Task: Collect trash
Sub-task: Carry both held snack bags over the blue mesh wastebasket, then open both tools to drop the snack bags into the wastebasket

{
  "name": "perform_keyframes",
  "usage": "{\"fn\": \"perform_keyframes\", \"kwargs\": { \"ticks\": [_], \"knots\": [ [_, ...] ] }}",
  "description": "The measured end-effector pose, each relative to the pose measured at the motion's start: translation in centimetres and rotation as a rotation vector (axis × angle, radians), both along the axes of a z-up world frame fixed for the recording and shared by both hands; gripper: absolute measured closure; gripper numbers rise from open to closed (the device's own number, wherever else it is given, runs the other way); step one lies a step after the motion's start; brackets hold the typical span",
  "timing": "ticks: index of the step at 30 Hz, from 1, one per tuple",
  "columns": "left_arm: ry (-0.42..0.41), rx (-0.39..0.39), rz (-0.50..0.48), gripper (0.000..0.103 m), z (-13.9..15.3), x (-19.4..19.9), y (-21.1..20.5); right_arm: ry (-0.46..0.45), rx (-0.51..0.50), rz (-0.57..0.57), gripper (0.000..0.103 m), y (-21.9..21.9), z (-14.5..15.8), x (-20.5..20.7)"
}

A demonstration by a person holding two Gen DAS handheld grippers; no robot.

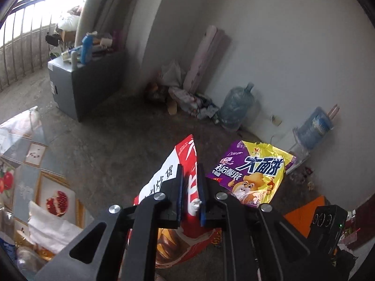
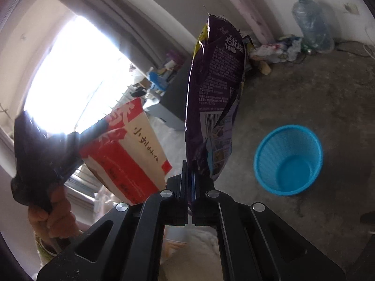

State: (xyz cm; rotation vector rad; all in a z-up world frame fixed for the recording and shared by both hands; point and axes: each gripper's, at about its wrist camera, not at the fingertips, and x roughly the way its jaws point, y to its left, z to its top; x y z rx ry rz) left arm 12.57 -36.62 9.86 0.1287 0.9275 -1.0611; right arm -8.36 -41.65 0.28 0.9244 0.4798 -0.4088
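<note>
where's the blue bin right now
The blue bin stands on the concrete floor, at the right of the right wrist view, beside the purple packet.

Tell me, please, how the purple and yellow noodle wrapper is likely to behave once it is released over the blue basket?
The purple and yellow noodle wrapper looks flat, torn open and probably empty, so likely very light. It is creased yet stands above the right claw, so the film seems fairly stiff. Released, it may flutter and miss the blue basket.
</note>
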Motion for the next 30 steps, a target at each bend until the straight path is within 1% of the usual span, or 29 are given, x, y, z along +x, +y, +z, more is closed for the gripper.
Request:
{"fn": "perform_keyframes", "kwargs": {
  "ticks": [2,4,6,8,11,13,14,15,16,17,18,19,20,21,22,23,24,25,26,28,30],
  "knots": [
    [0.037,0.082,-0.020,0.093,-3.1,0.2,-4.9,0.041,0.032,-0.029,0.102,-2.2,-2.9,0.0],
    [0.064,0.140,-0.037,0.092,-5.7,0.2,-8.6,0.081,0.083,-0.056,0.102,-4.4,-6.0,0.0],
    [0.089,0.200,-0.051,0.092,-8.9,0.7,-12.1,0.124,0.110,-0.085,0.102,-6.5,-8.5,0.5],
    [0.094,0.253,-0.057,0.092,-11.3,0.9,-15.7,0.153,0.141,-0.103,0.102,-8.5,-10.6,0.7],
    [0.099,0.298,-0.059,0.092,-14.8,1.1,-19.4,0.187,0.165,-0.125,0.102,-11.4,-13.7,0.8],
    [0.103,0.317,-0.046,0.085,-17.1,0.8,-21.0,0.192,0.192,-0.136,0.102,-13.2,-15.8,1.4],
    [0.104,0.327,-0.043,0.085,-18.2,0.9,-22.0,0.198,0.199,-0.131,0.102,-13.9,-16.6,1.6],
    [0.100,0.342,-0.042,0.082,-19.3,0.8,-22.8,0.212,0.211,-0.130,0.101,-14.1,-17.6,1.7],
    [0.103,0.363,-0.051,0.078,-20.5,0.6,-23.5,0.221,0.222,-0.136,0.097,-14.7,-18.5,1.6],
    [0.113,0.383,-0.065,0.072,-22.2,0.4,-23.6,0.224,0.220,-0.135,0.097,-15.1,-19.3,2.0],
    [0.123,0.412,-0.072,0.059,-23.2,0.5,-24.2,0.235,0.217,-0.127,0.087,-15.2,-20.2,2.3],
    [0.121,0.435,-0.060,0.052,-23.9,0.7,-24.4,0.266,0.227,-0.128,0.068,-15.6,-21.4,2.6],
    [0.112,0.446,-0.034,0.051,-24.4,0.7,-24.4,0.291,0.233,-0.133,0.062,-16.0,-22.5,2.9],
    [0.106,0.448,-0.007,0.050,-24.6,0.8,-24.2,0.302,0.234,-0.133,0.059,-16.2,-23.2,3.0],
    [0.107,0.443,0.010,0.046,-24.9,0.6,-24.1,0.323,0.234,-0.143,0.059,-16.4,-23.8,3.0],
    [0.112,0.431,0.022,0.044,-24.6,0.8,-23.7,0.332,0.235,-0.152,0.059,-16.6,-24.1,2.9],
    [0.109,0.416,0.025,0.043,-24.1,0.9,-23.4,0.320,0.236,-0.154,0.058,-16.7,-23.7,2.3],
    [0.098,0.407,0.025,0.042,-23.7,1.0,-22.8,0.301,0.232,-0.160,0.054,-15.6,-23.0,1.3],
    [0.080,0.390,0.021,0.041,-22.7,1.1,-22.5,0.287,0.220,-0.171,0.053,-15.6,-22.7,1.1],
    [0.046,0.363,0.016,0.040,-21.2,1.1,-21.8,0.280,0.195,-0.182,0.052,-15.5,-22.8,0.5],
    [0.010,0.328,0.011,0.040,-19.1,1.0,-21.0,0.285,0.189,-0.187,0.052,-14.8,-21.9,0.2]
  ]
}}
